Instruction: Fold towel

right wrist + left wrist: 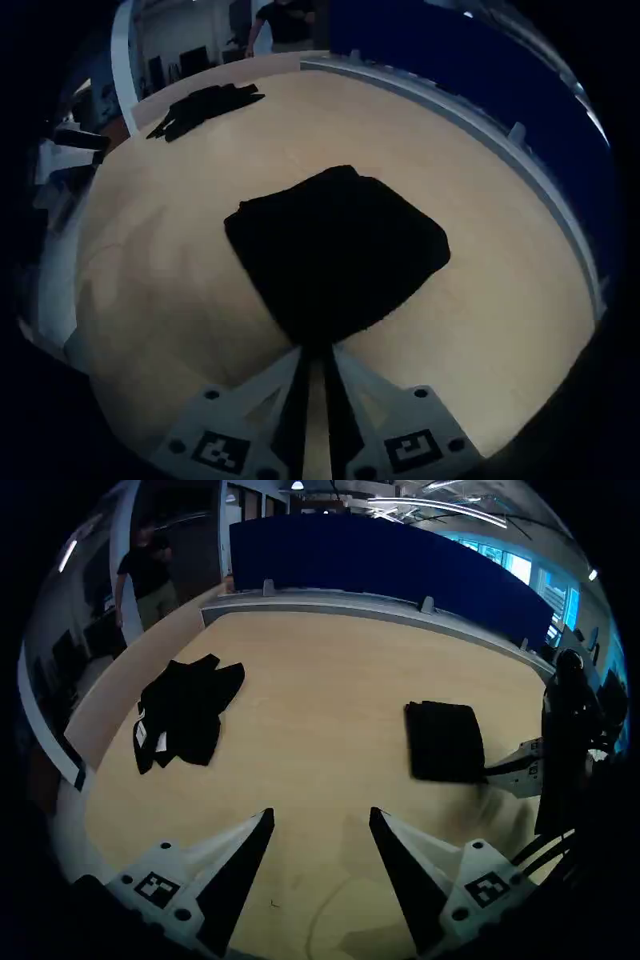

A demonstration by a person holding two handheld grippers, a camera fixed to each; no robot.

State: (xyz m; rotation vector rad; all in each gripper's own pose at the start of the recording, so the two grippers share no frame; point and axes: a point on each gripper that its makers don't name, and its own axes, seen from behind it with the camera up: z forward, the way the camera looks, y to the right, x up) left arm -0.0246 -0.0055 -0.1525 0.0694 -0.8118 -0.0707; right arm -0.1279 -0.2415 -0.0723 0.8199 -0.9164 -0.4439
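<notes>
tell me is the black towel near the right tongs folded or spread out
Folded: the black towel lies as a compact, thick rectangle on the table.

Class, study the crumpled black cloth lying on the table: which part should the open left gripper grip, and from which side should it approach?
Probably the flap jutting from the crumpled black cloth toward the middle of the table. The left gripper would come low from that bare-table side: the flap lies thin and free, while the centre is bunched.
</notes>
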